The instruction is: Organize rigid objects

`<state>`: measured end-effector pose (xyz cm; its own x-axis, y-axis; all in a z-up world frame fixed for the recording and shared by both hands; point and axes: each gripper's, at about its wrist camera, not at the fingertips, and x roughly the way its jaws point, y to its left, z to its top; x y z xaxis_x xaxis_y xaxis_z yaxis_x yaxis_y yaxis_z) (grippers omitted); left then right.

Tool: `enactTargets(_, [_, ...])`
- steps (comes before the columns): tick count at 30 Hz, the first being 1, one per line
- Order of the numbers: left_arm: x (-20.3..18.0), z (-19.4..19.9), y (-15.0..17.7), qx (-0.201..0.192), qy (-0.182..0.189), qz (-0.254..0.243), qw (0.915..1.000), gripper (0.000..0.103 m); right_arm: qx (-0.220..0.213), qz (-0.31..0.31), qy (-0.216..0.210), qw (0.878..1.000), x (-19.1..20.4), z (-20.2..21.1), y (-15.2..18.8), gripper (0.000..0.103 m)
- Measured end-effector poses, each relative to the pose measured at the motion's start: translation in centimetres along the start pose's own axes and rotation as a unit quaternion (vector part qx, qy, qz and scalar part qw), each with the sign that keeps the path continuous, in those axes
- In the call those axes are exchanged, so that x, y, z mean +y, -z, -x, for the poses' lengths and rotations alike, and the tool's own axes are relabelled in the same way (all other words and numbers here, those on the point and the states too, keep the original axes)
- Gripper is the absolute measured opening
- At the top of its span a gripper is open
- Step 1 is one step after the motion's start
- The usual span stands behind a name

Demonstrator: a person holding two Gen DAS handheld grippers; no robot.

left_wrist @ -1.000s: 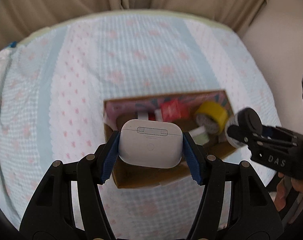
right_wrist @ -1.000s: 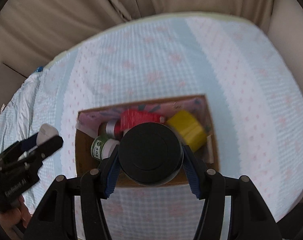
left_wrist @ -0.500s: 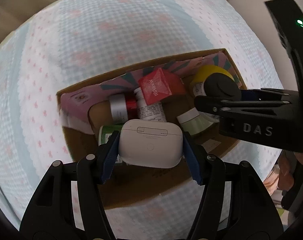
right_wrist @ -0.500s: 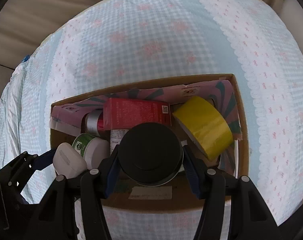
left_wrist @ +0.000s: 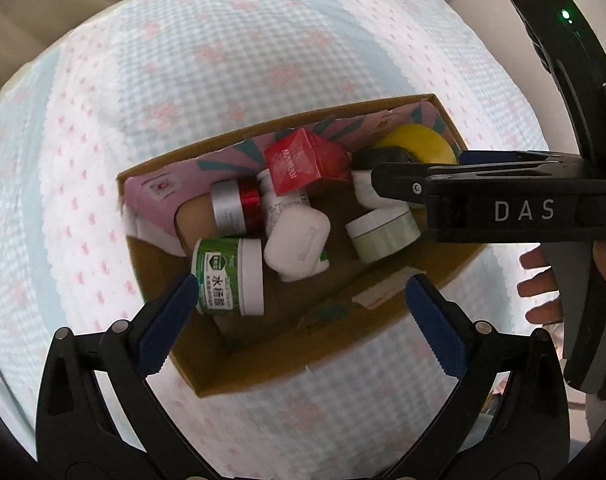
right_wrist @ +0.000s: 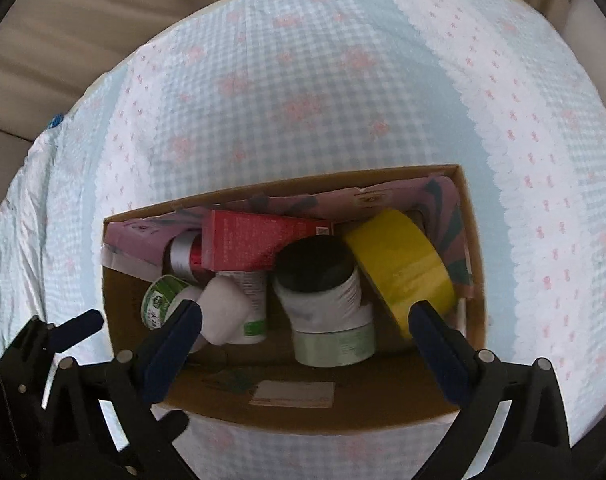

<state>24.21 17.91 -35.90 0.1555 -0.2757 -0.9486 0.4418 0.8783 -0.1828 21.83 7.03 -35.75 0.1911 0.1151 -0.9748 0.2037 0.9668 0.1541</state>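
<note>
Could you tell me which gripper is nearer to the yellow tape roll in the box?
The right gripper. Its open fingers hang over the box's right half, one blue pad beside the yellow tape roll. The left gripper, also open, sits over the box's left side, above the earbuds case.

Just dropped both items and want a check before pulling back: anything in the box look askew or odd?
Nothing damaged or spilled. The contents sit jumbled: the white earbud case lies tilted against the green jar, and the black-lidded jar leans on the pale green tin. All sit inside the cardboard box.
</note>
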Motion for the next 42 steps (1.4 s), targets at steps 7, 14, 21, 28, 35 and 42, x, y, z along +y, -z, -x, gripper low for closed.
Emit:
enactTargets(7, [-0.1,2.8,1.4,-0.027,-0.003,0.014,0.9995,0.103,-0.001,-0.004,-0.006,1.0,0.1,2.3,1.4,0.103])
enactTargets(14, [0.1,7.1,3.0,-0.07,-0.02,0.041,0.9966,0.103,-0.036,-0.01,-0.007,0.999,0.3,7.0,3.8,0.103])
enactTargets(21, [-0.4,13.8,4.6,-0.123,-0.046,0.076,0.9884,0.103,-0.065,0.014,-0.012,0.998,-0.2,12.2,5.9,0.103])
enactTargets(28, [-4.4,23.5,5.3,-0.214,-0.084,0.127,0.9649,0.103,-0.15,0.065,0.015,0.986,-1.3,23.2,7.3,0.103])
enactTargets(35, [-11.9,32.2,6.3,-0.313,-0.131,0.116,0.9335,0.103,-0.25,0.081,0.023,0.965,-3.6,33.6,10.1,0.103])
enactTargets(42, [-17.8,35.3,7.9,-0.377,-0.128,0.116,0.9101,0.103,-0.319,0.082,0.048,0.943,-6.4,39.1,13.0,0.103])
